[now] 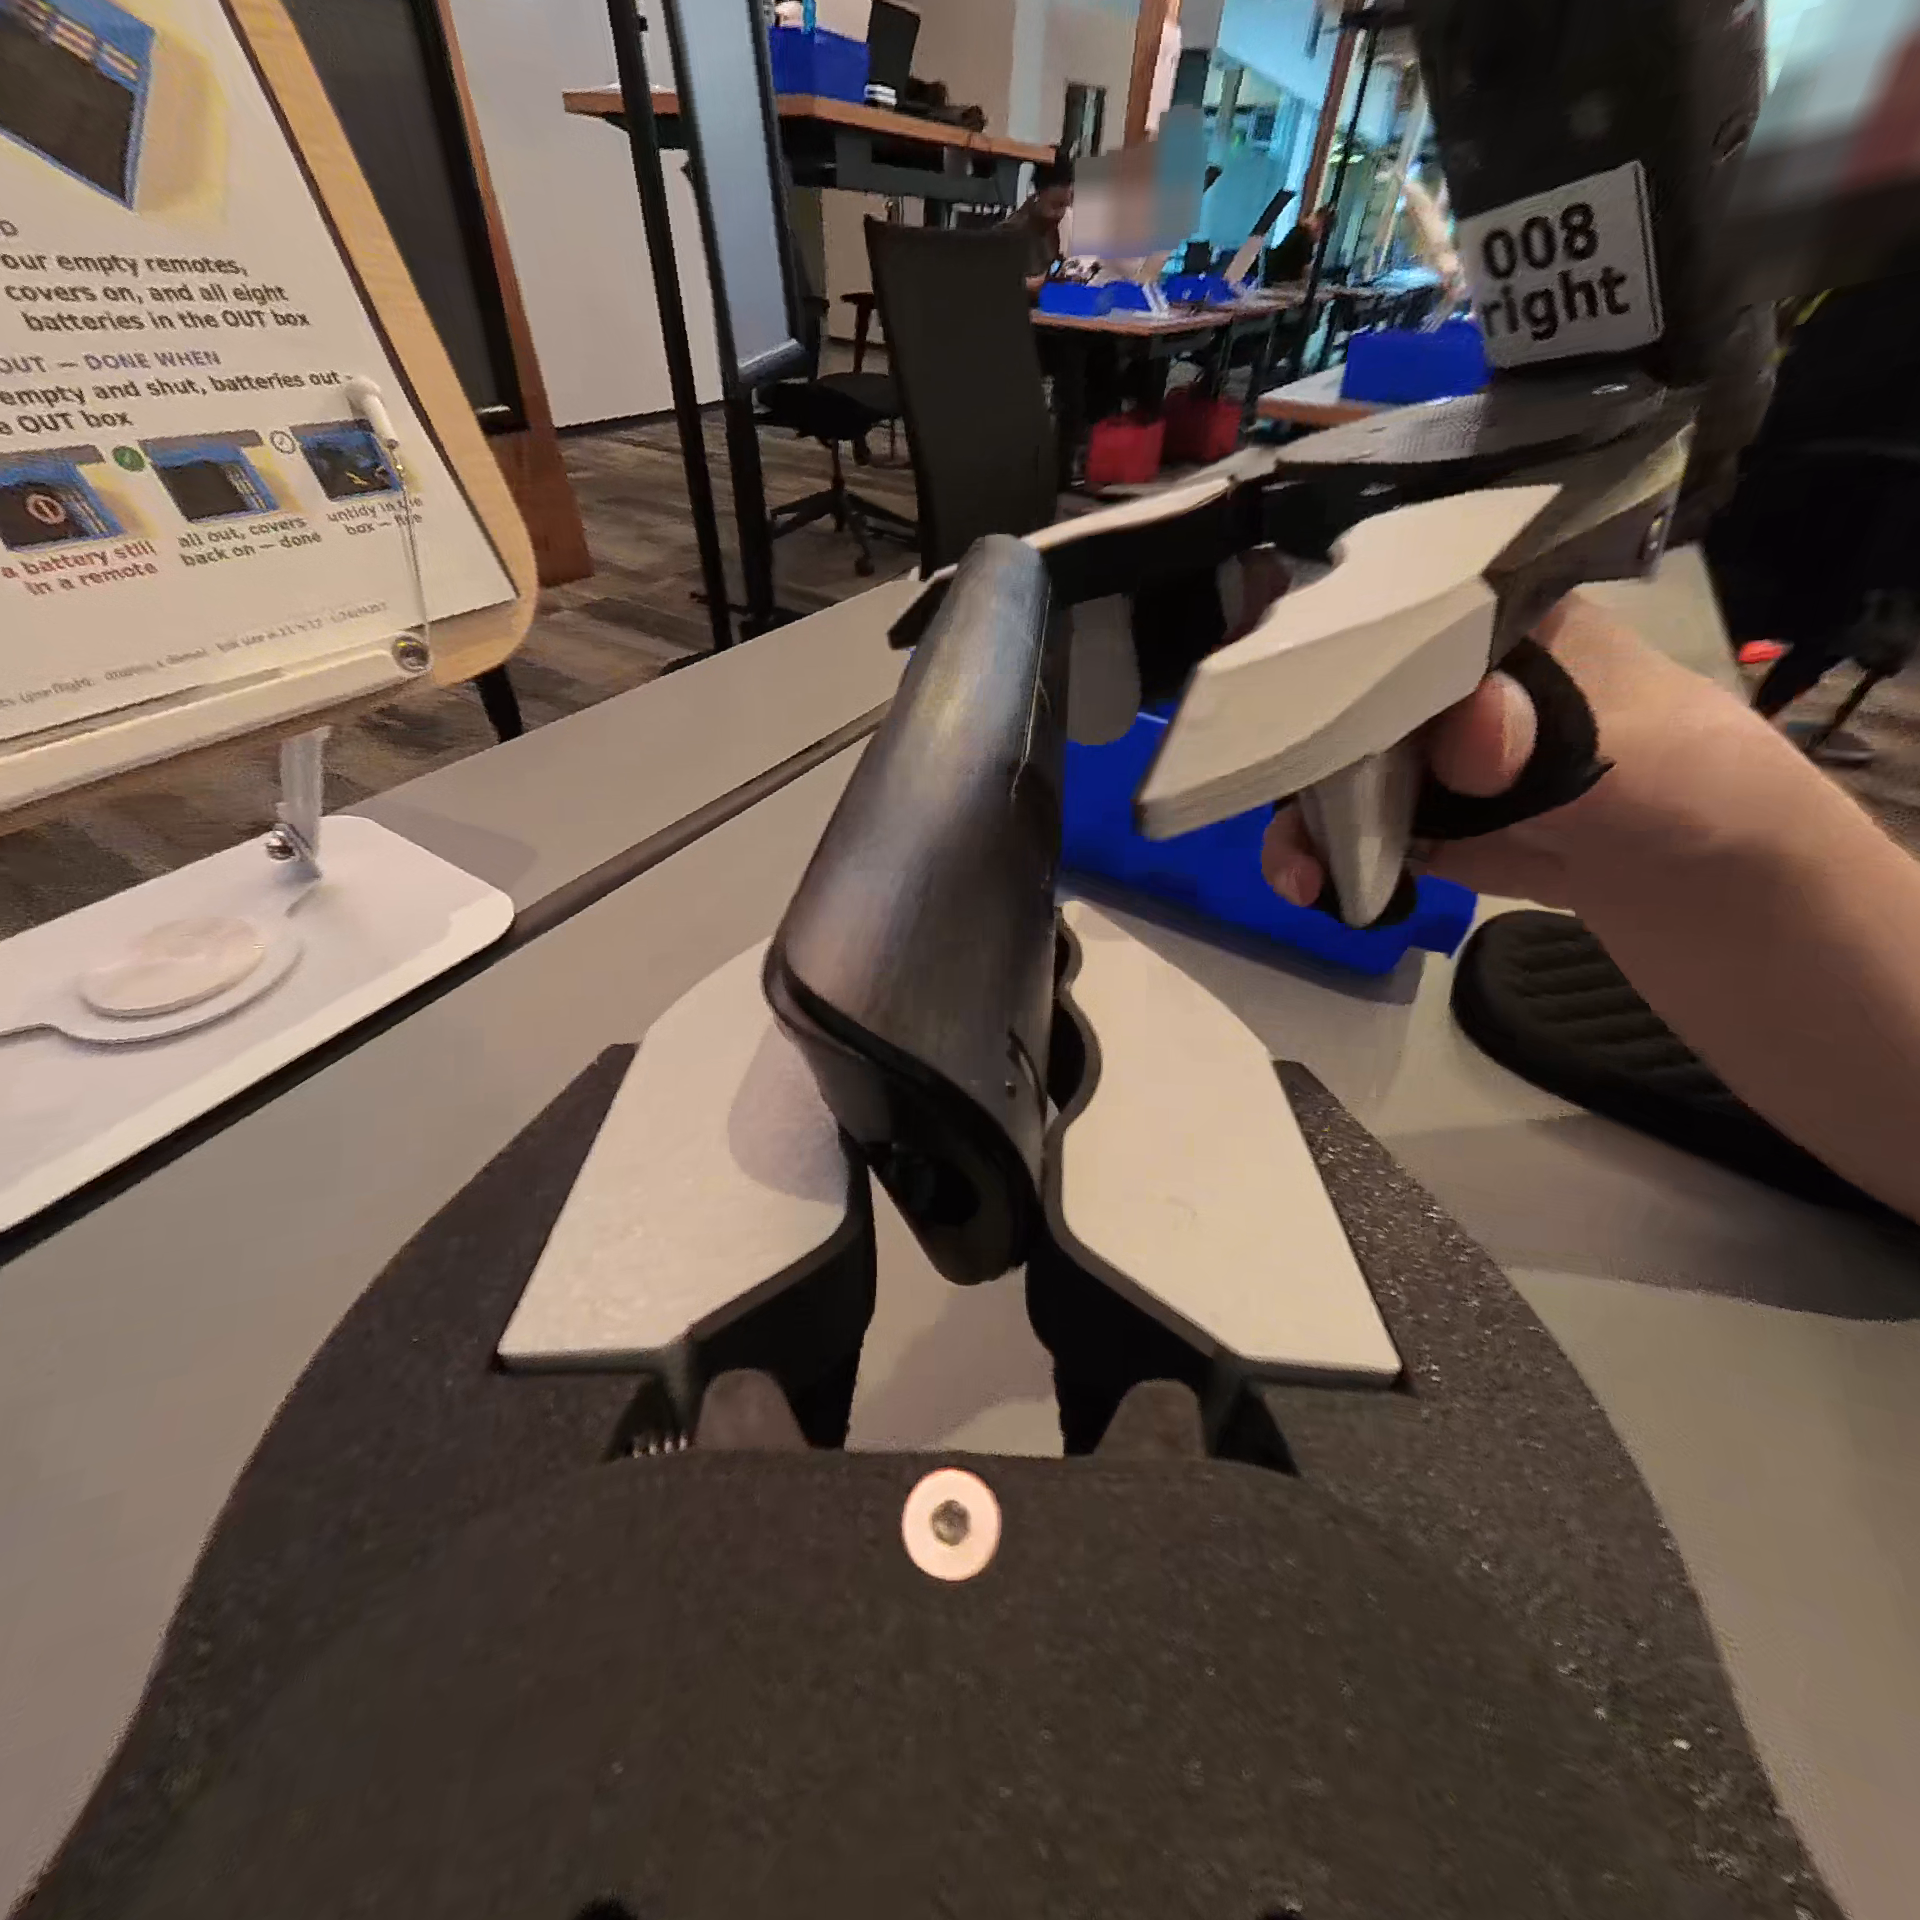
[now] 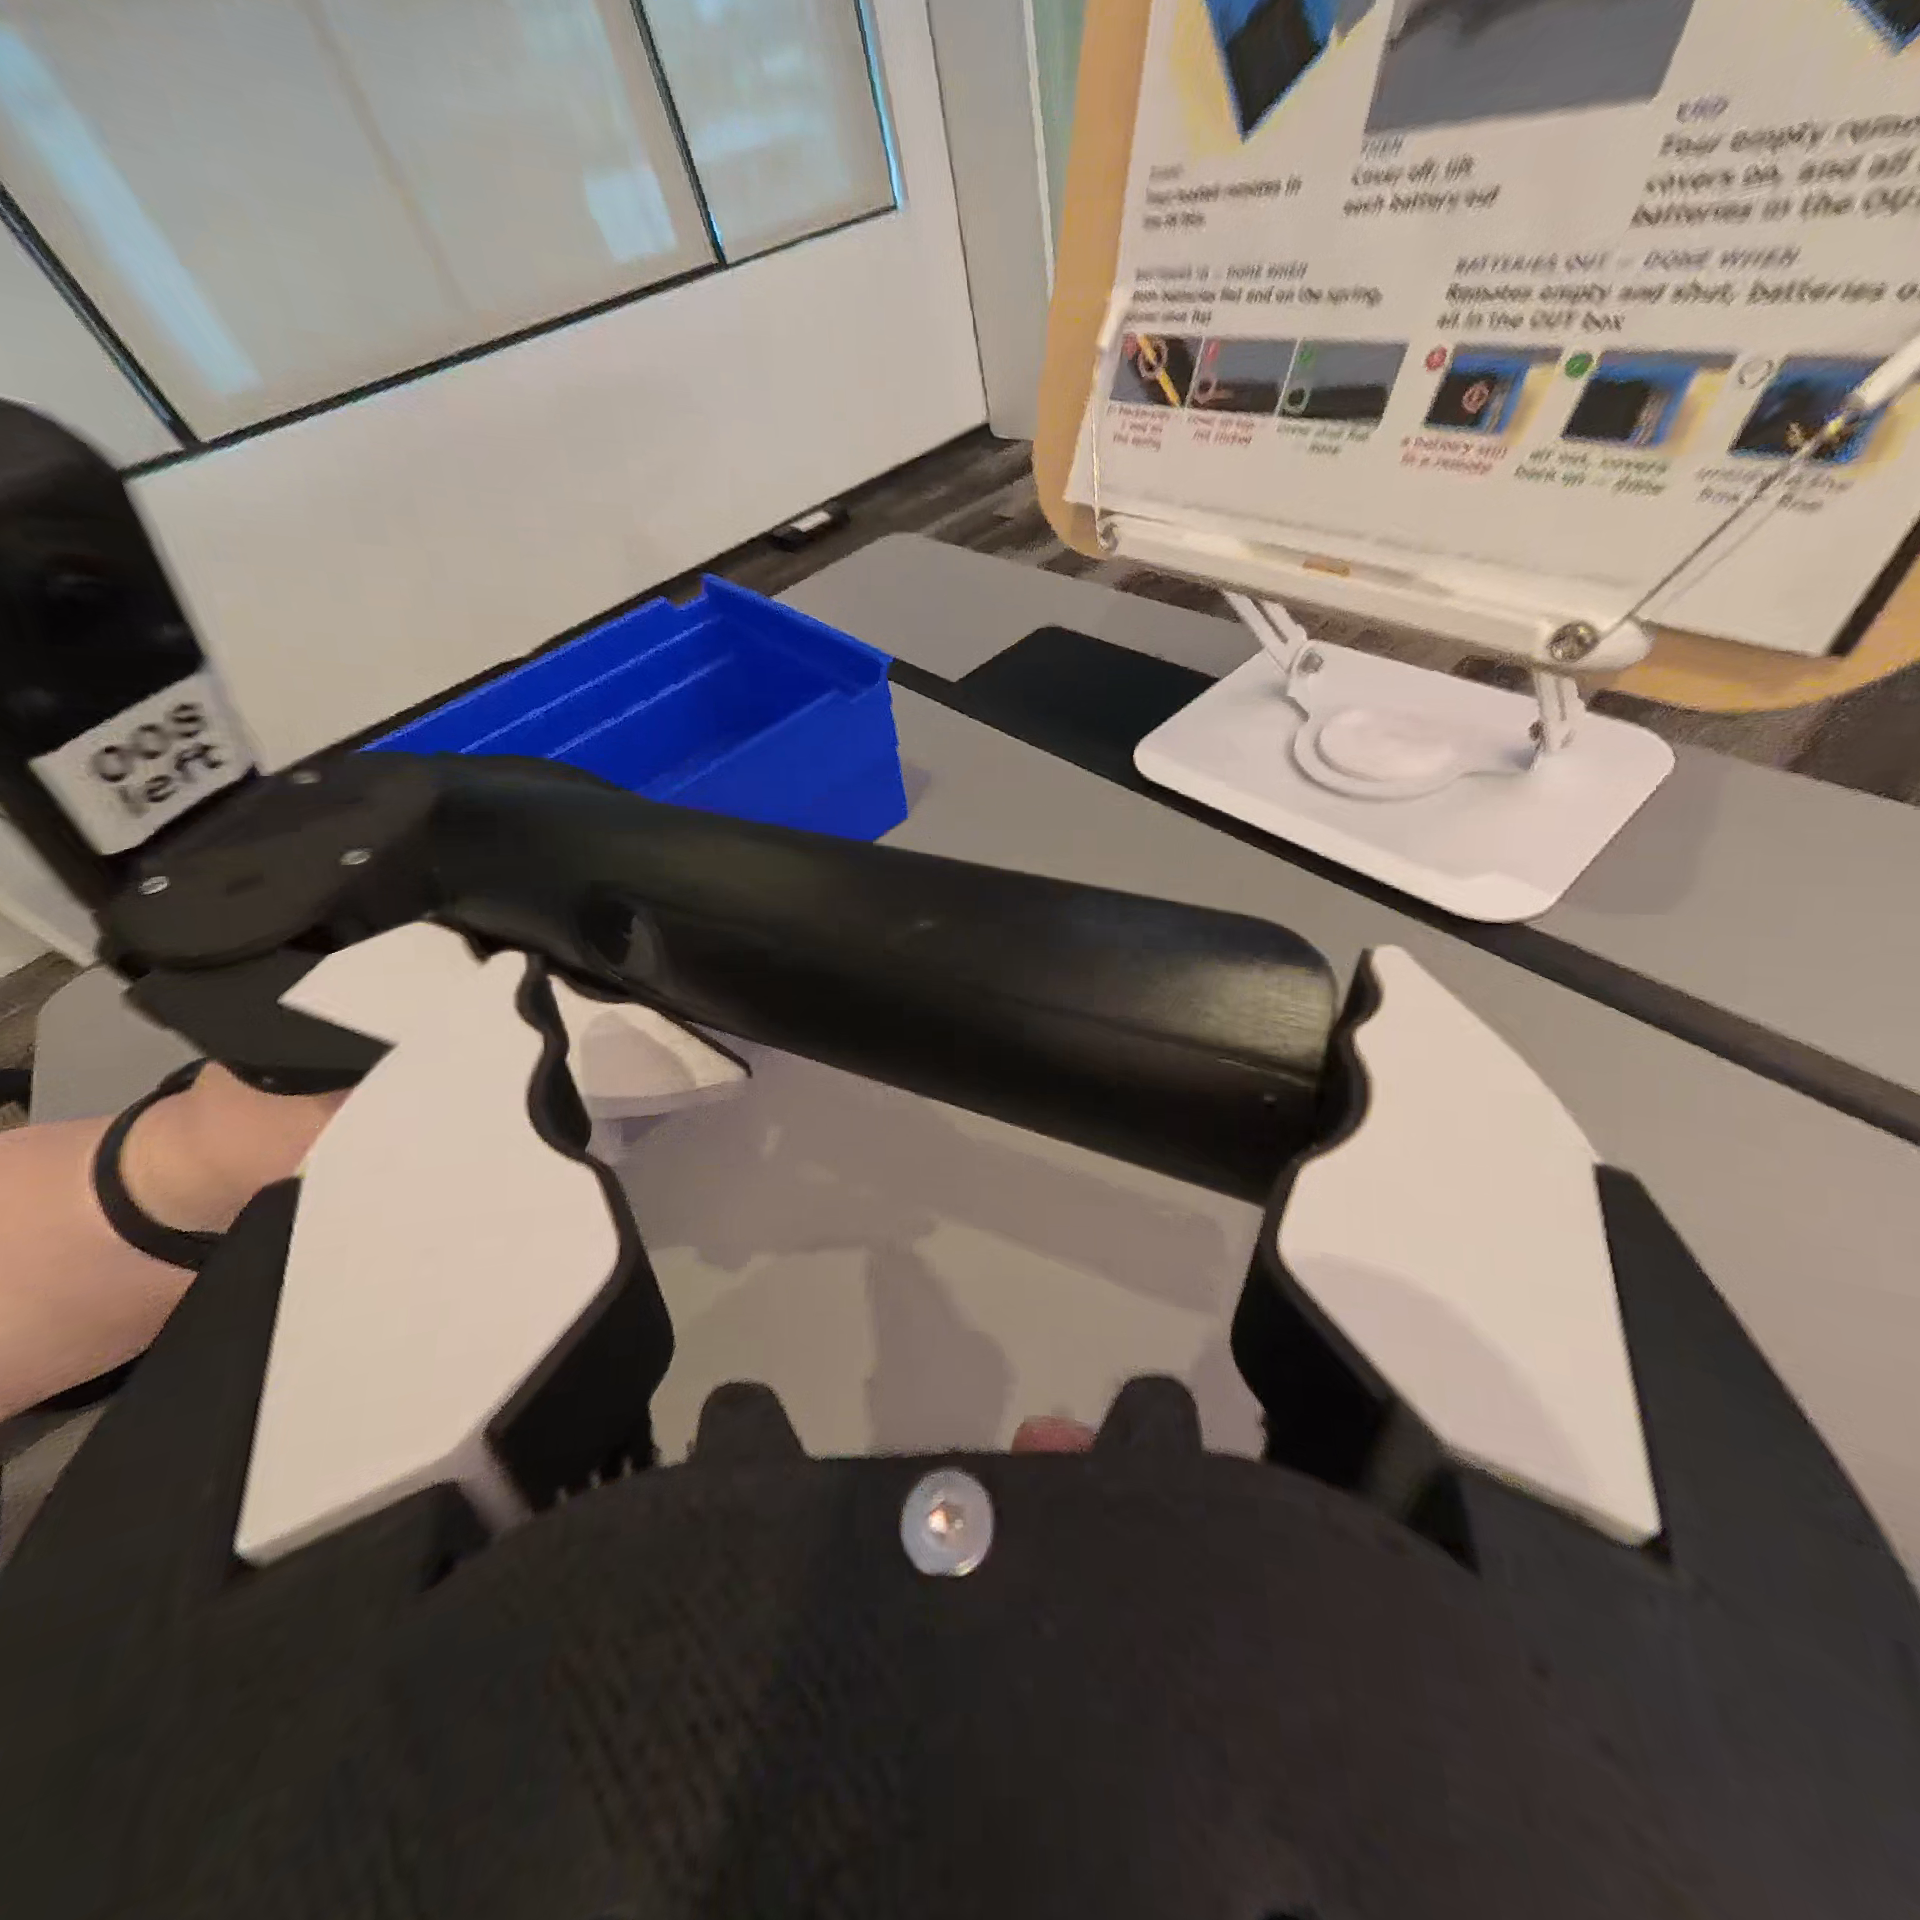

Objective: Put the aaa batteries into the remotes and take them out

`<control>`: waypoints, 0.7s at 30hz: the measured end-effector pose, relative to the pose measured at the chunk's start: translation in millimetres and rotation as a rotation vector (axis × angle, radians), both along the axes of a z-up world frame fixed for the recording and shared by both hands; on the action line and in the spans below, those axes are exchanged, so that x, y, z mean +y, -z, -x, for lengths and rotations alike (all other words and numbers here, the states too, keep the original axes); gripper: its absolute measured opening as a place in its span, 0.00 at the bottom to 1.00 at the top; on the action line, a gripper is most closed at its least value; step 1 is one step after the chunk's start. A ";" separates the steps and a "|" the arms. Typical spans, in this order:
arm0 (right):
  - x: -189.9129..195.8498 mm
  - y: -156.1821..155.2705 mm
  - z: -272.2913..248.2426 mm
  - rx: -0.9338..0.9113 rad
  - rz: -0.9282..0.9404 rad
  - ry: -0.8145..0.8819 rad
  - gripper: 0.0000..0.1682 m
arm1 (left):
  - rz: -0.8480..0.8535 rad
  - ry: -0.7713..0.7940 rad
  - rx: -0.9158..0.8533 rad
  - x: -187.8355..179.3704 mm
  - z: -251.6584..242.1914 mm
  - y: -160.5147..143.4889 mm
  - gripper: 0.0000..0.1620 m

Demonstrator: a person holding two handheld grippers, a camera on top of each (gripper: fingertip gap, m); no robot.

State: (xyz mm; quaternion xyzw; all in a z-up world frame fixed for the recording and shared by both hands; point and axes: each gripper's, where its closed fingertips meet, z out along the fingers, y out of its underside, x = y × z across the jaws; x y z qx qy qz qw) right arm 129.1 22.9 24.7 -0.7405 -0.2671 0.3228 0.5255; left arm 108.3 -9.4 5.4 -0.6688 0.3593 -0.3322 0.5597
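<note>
Over the grey worktop (image 1: 260, 1299), with a blue bin (image 2: 727, 717) at upper left of the right wrist view, we hold our left tool (image 1: 951, 1049) clenched on one end of the black remote (image 1: 925, 883) at frame centre, while our right tool (image 2: 945, 1049) is spread wide around its other end.
</note>
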 end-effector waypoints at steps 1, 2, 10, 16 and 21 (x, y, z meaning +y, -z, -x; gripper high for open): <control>1.7 4.3 -0.1 -0.003 0.014 0.004 0.82 | -0.016 -0.011 0.014 -0.4 -0.9 0.8 0.19; 2.4 7.8 0.0 -0.003 0.034 0.002 0.82 | -0.031 -0.012 0.022 -1.9 -2.6 0.8 0.19; -3.7 13.8 9.5 0.087 0.110 -0.100 0.80 | -0.206 -0.062 0.026 -11.5 -3.3 -17.9 0.19; -1.2 11.6 6.3 0.074 0.065 -0.087 0.80 | -0.170 -0.048 0.046 -11.4 -5.6 -12.6 0.19; -0.9 6.3 1.2 0.028 0.007 -0.062 0.79 | -0.158 -0.039 0.051 -12.3 -8.4 -7.8 0.19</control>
